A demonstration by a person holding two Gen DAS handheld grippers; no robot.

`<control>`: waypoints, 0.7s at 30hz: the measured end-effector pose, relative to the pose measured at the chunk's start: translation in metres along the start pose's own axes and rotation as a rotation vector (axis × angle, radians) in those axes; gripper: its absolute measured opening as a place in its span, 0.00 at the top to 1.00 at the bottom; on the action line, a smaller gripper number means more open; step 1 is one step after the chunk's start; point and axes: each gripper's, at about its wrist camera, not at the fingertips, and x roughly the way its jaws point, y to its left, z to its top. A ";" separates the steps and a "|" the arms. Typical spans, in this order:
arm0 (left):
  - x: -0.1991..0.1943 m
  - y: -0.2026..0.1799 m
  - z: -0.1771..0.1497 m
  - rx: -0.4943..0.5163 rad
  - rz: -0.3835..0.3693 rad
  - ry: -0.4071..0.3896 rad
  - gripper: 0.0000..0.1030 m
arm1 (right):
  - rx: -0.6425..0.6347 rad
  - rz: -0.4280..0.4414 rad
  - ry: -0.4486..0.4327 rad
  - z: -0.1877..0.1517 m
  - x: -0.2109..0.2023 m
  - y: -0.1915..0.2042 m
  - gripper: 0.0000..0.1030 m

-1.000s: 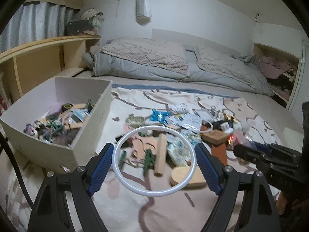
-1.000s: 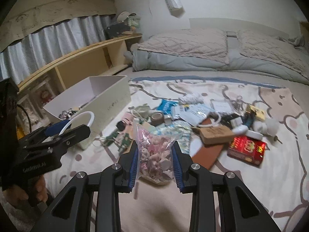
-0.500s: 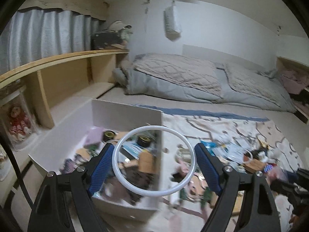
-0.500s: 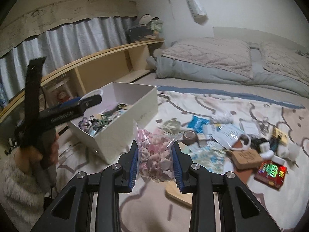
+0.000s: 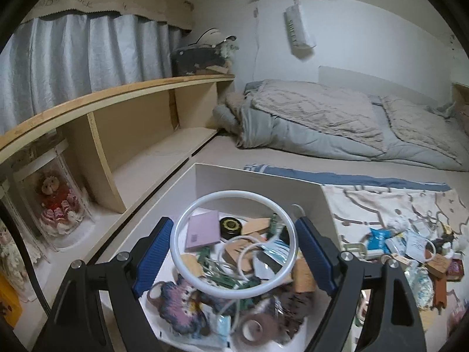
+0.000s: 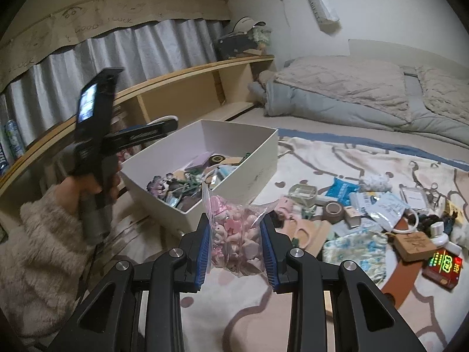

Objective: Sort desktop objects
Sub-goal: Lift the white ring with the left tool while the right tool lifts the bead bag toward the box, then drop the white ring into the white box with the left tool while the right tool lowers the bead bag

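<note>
My left gripper (image 5: 234, 252) is shut on a thin white ring (image 5: 231, 194), its blue pads pressing the ring's two sides. It hangs over the open white box (image 5: 258, 182), which holds several small items, among them a pink pad (image 5: 203, 231) and a black round tin (image 5: 231, 225). My right gripper (image 6: 234, 234) is shut on a clear bag of pink trinkets (image 6: 231, 223), held above the blanket just in front of the box (image 6: 252, 173). The right wrist view also shows the left gripper (image 6: 158, 130) held by a hand (image 6: 88, 187) in a fuzzy sleeve.
Loose clutter covers the patterned blanket right of the box: a tape roll (image 6: 334, 209), a red packet (image 6: 444, 268), a floral pouch (image 6: 354, 249). A wooden shelf (image 5: 132, 123) runs along the left, with a doll in a clear case (image 5: 55, 205). Bedding (image 5: 337, 123) lies behind.
The left gripper swung left with the ring, from above the clutter to above the box. The right gripper carried the bag left, closer to the box.
</note>
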 end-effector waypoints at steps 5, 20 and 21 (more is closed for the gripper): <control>0.028 0.008 0.009 -0.028 0.012 0.051 0.18 | -0.009 0.006 0.006 0.000 0.000 0.007 0.68; 0.079 0.024 0.013 -0.090 0.017 0.192 0.18 | -0.043 0.023 -0.004 0.027 0.016 0.020 0.68; 0.080 0.024 0.013 -0.088 0.017 0.195 0.18 | -0.046 0.024 -0.006 0.029 0.018 0.021 0.68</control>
